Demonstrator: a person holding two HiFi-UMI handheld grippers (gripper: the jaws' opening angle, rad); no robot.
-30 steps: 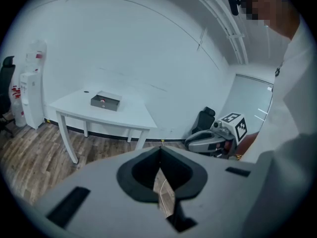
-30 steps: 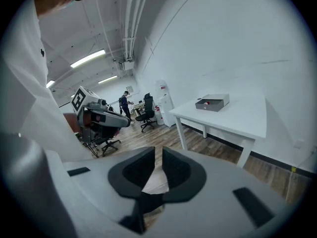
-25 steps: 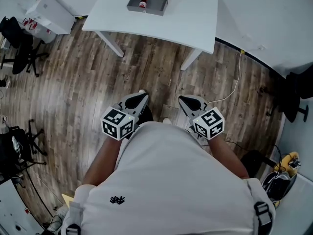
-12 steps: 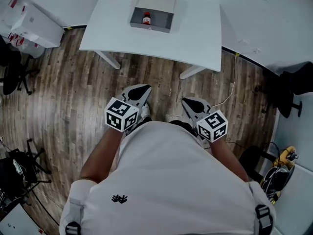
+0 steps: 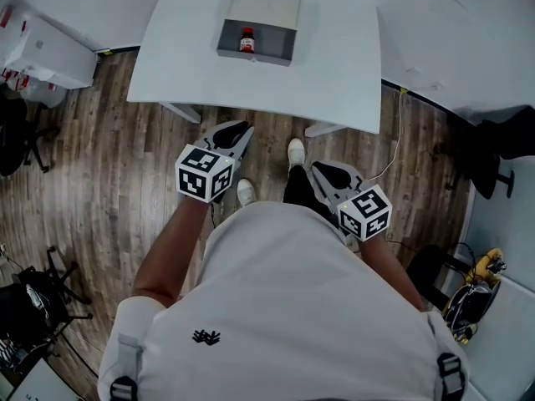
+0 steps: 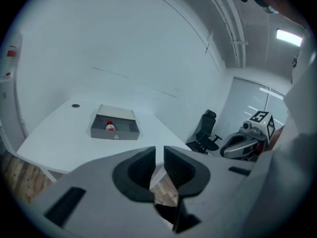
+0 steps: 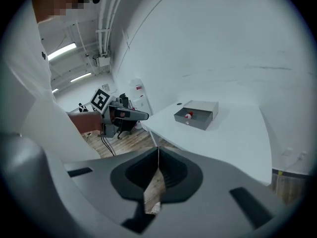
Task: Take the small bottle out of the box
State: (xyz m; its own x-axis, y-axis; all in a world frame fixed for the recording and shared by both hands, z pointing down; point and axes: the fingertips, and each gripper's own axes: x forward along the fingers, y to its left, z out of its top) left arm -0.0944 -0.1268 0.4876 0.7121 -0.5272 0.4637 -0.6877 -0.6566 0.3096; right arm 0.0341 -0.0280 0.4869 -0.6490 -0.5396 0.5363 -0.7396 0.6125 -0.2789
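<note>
Left gripper (image 5: 237,130): your jaws have just been opening, nothing between them.
Table (image 5: 334,73): closer now, its edge just ahead of this gripper.

Left hand-held gripper (image 6: 159,157) jaws just opening slightly (nothing between); right hand-held gripper (image 7: 158,158) jaws together.

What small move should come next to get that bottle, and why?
Probably bring the left gripper forward toward the box: the small bottle sits inside it on the table, far ahead of that gripper. The left jaws have just been opening, slightly apart, nothing between them.
</note>
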